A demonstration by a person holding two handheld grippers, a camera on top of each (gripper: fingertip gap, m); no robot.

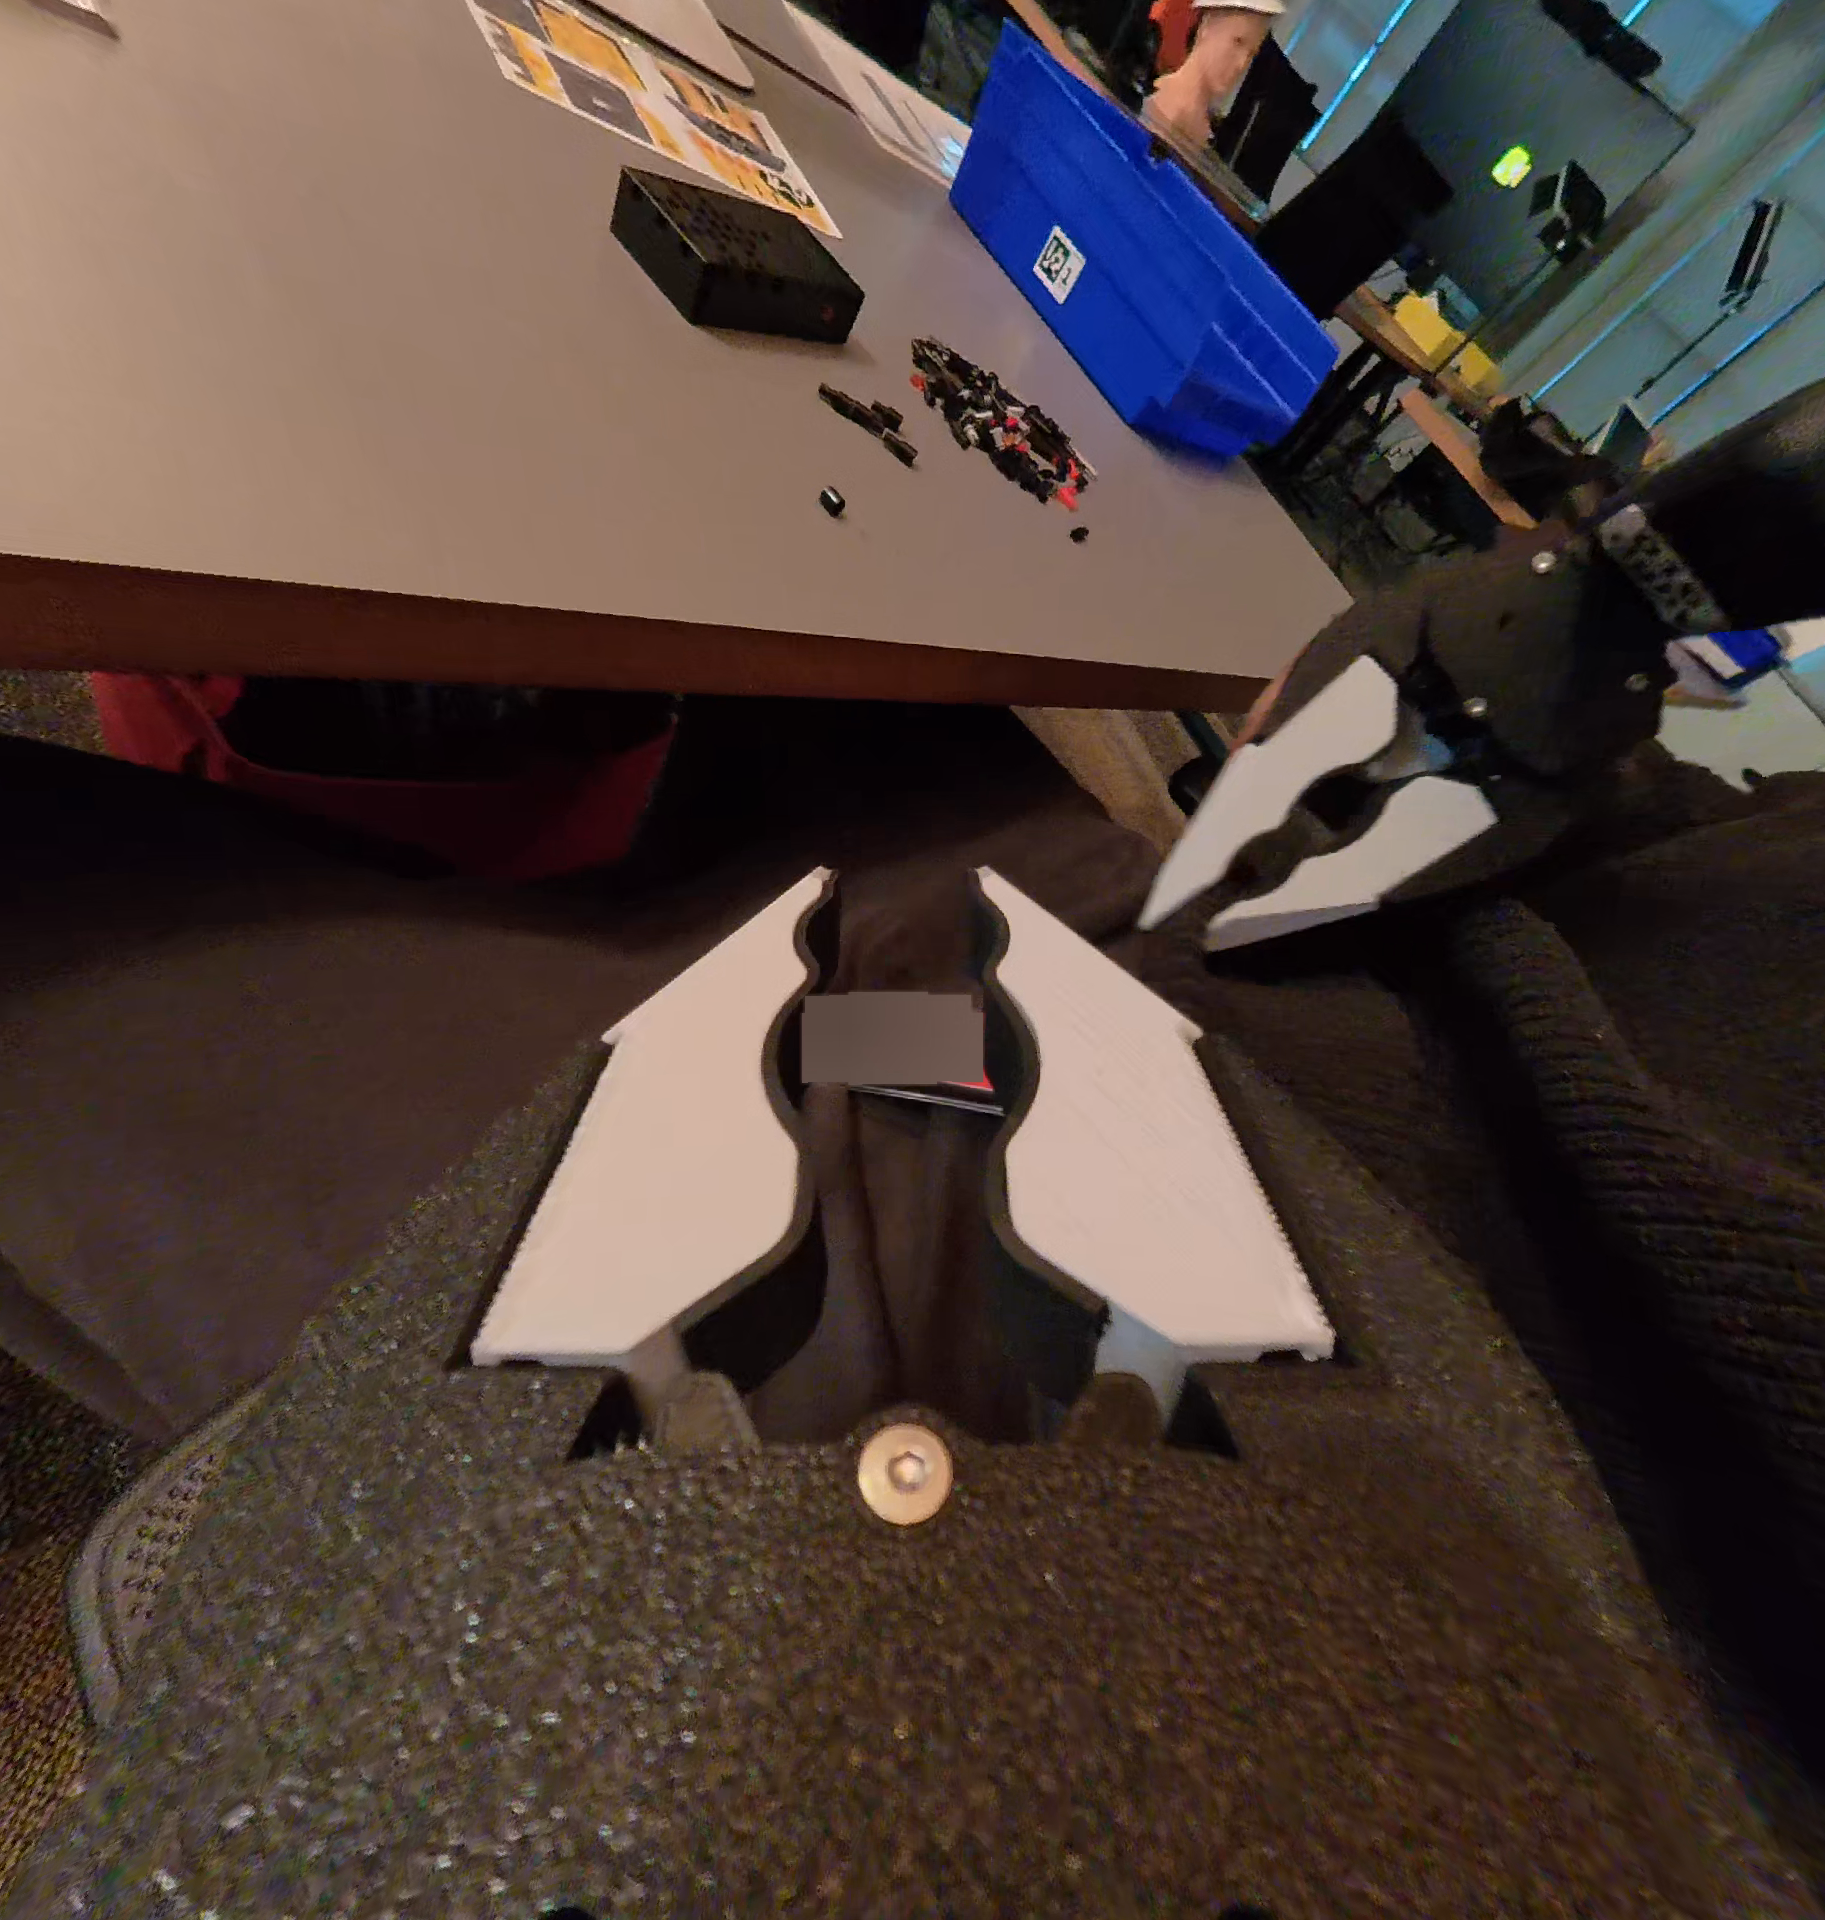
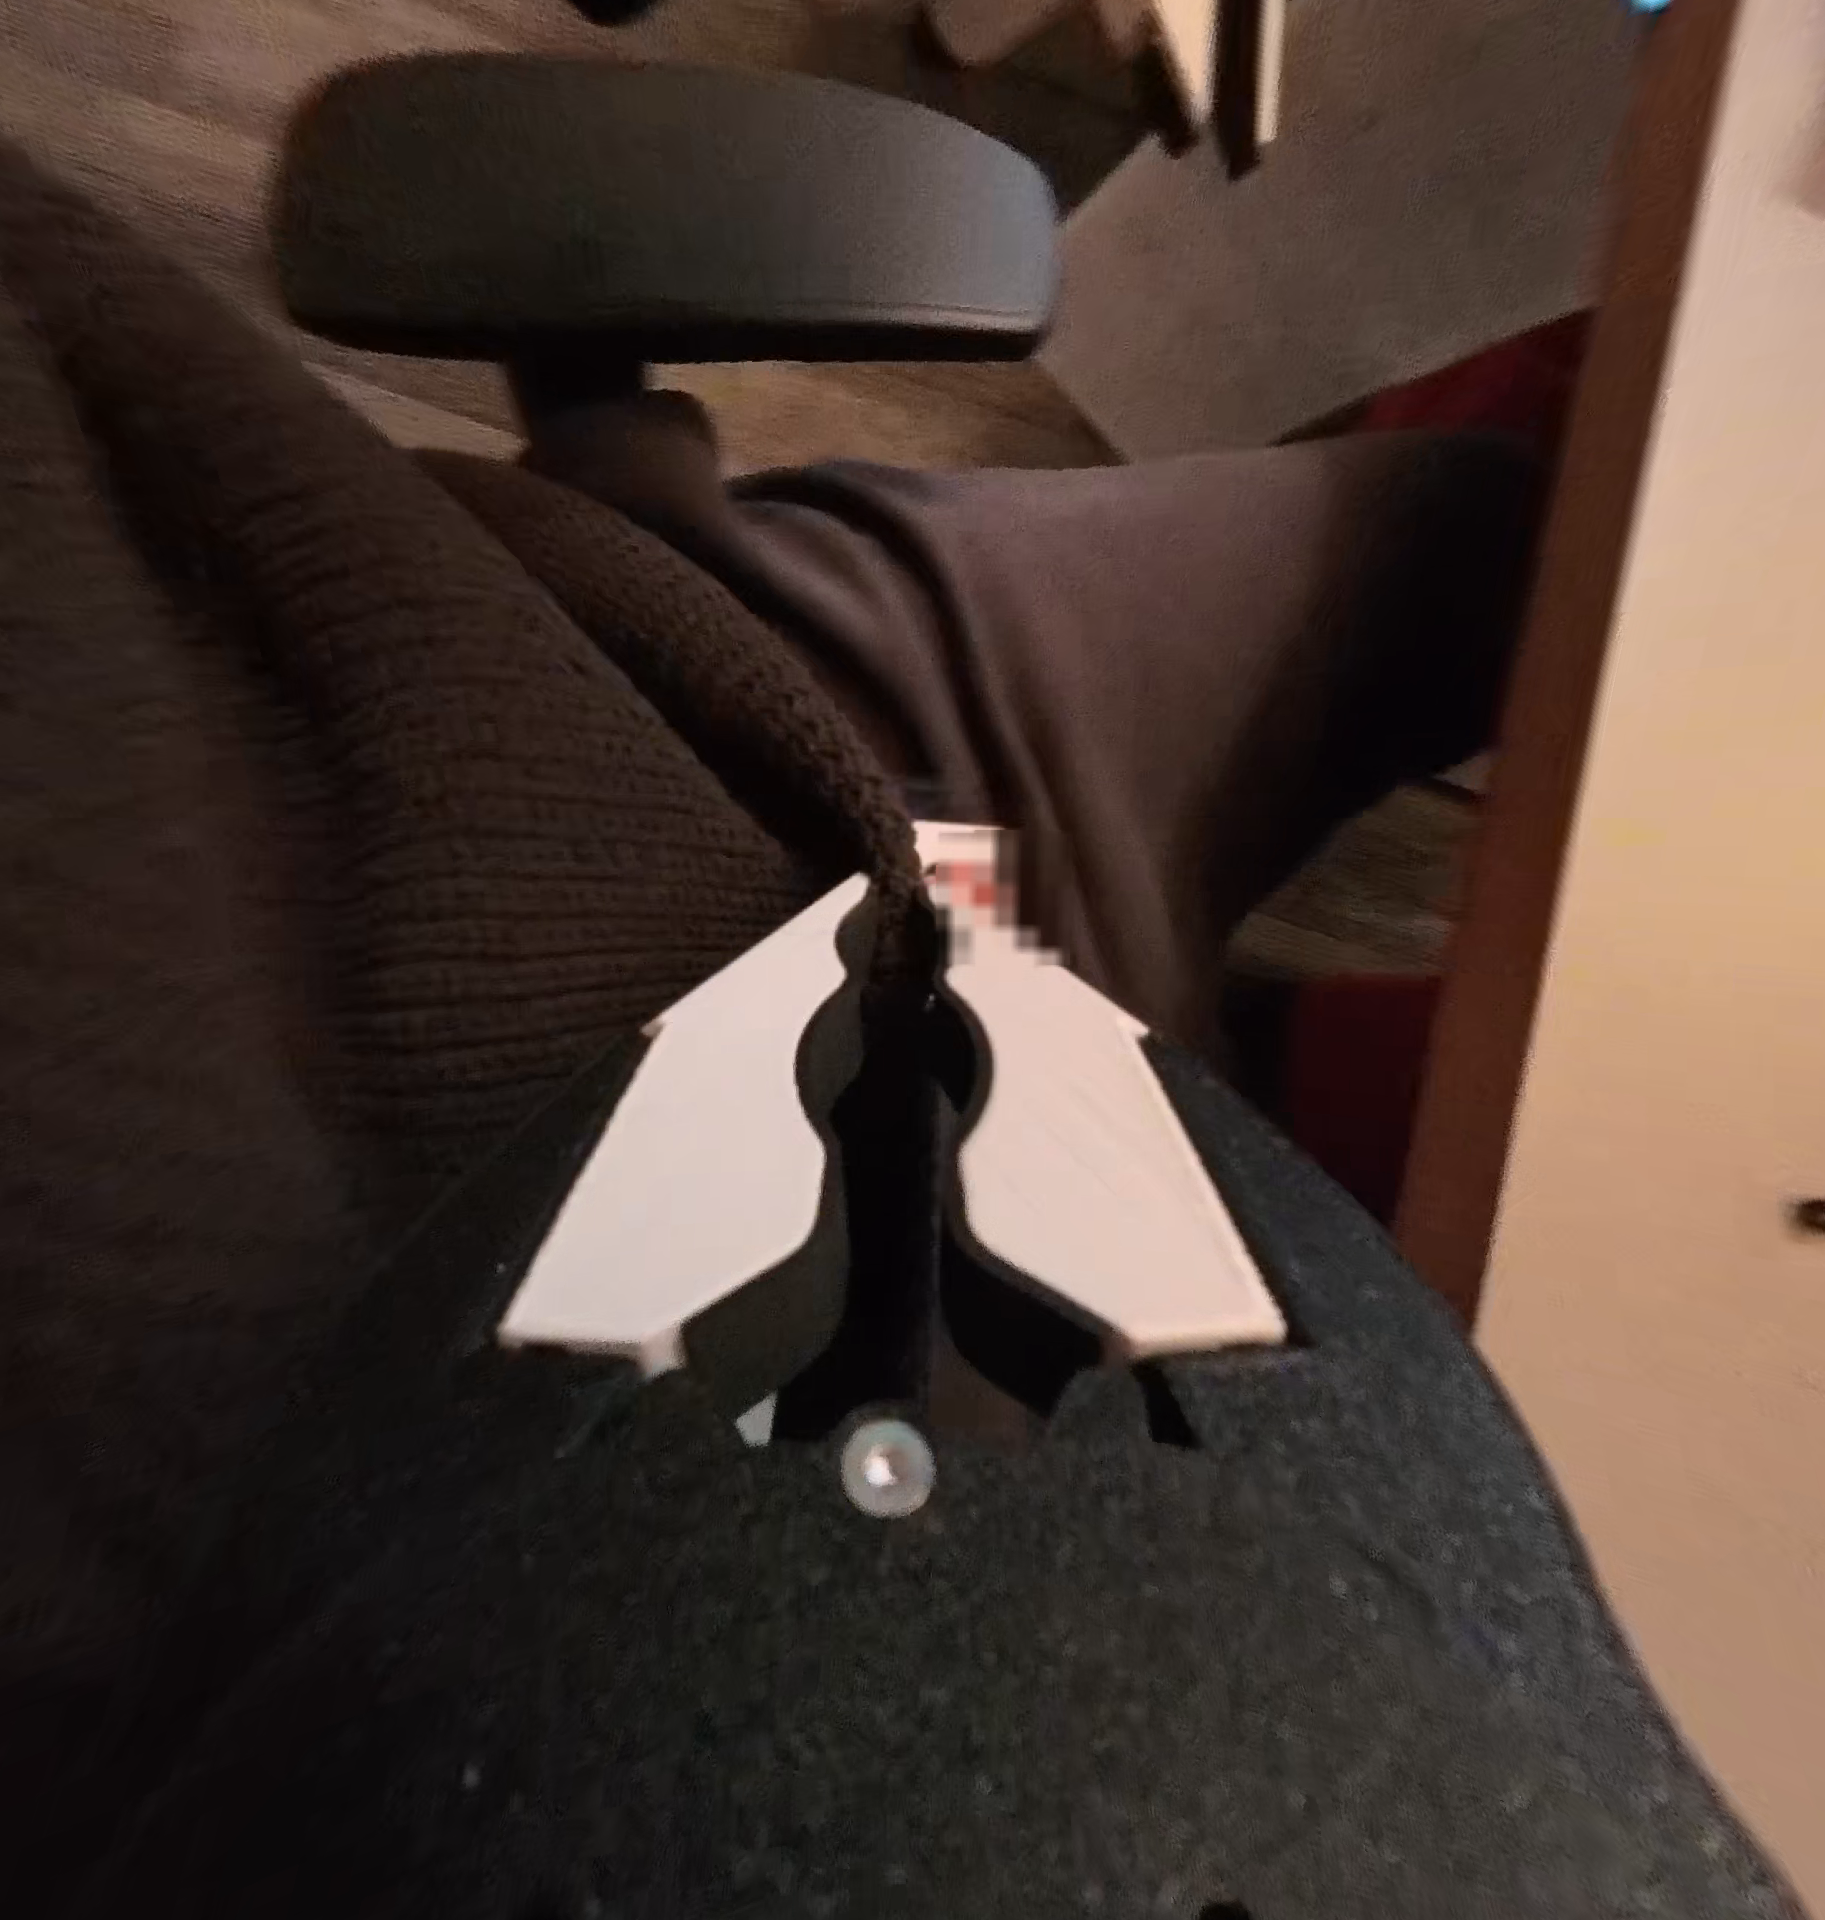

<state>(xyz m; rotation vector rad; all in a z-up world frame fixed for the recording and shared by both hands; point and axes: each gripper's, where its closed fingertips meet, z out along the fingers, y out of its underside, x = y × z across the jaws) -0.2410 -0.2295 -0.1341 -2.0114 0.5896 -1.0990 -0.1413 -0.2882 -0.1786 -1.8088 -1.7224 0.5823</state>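
Both grippers sat low, below the table [image 1: 679, 582] edge, over a person's lap in dark brown clothing. Left gripper [image 1: 903, 883]: fingers apart, nothing between the pads, pointing down at the folds of brown trouser fabric [image 1: 887, 1247]. A flat card [image 1: 929, 1093] with a red corner lay on that fabric in the gap between the fingers, mostly under a blur patch, and I couldn't tell whether a finger touched it. Right gripper [image 2: 903, 914]: fingers drawn nearly together, with the ribbed knit hem [image 2: 783, 707] of a brown sweater running in between the tips. It looked pinched on that hem, though the view was motion-blurred. In the left wrist view the right gripper's tips rested on the fabric just right of the left gripper, close but not touching it. Padded chair armrest [image 2: 669, 208] stood behind the sweater. On the grey tabletop, well away from both grippers, were a black perforated box [image 1: 731, 260], a pile of small black and red parts [image 1: 1001, 416] with a few strays beside it, a blue bin [image 1: 1126, 249] near the right edge, and printed sheets [image 1: 648, 94] at the far end. A red bag [image 1: 420, 769] sat in shadow under the table.
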